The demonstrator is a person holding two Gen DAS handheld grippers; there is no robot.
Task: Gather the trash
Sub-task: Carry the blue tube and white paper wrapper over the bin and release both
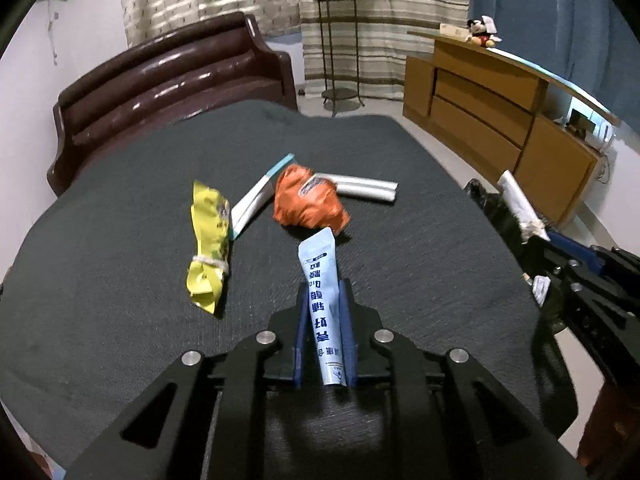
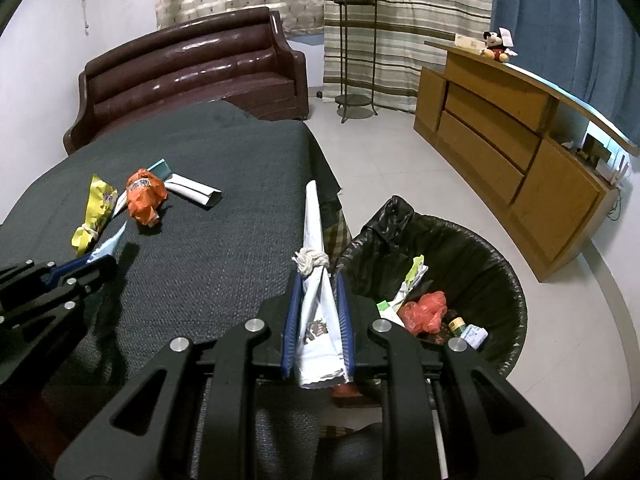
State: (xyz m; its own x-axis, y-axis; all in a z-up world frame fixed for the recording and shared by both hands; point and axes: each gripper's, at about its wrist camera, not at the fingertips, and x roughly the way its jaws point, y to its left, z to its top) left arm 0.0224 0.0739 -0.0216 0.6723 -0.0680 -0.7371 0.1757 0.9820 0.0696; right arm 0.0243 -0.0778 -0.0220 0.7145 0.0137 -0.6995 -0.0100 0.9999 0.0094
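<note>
Dark grey cloth-covered bench (image 1: 120, 280) filling most of both views. Black-lined trash bin (image 2: 500, 280) on floor just beside bench edge, w/ red bag, small bottle and paper scraps inside.

Left gripper (image 1: 325, 304) angled down over bench, near its middle. Right gripper (image 2: 318, 300) angled down too, at bench edge, bin just to its right in own view.

On bench, well ahead of left gripper: yellow wrapper (image 1: 210, 240) knotted w/ white string, crumpled orange wrapper (image 1: 306, 202), white-teal box (image 1: 260, 192) partly under it, white folded pack (image 1: 366, 188) behind.

Labels: pale blue sachet (image 1: 322, 280) carries blue Chinese characters, upside down from this view; not readable w/ certainty. Print on orange wrapper too small to tell.

Fingers, left: clamped on pale blue sachet, blue pads pressing both sides, sachet tip sticking out fwd toward orange wrapper. Fingers, right: clamped on long white wrapper (image 2: 316, 220) tied w/ white string knot, tip pointing up and fwd, lower end w/ dark print between pads.
</note>
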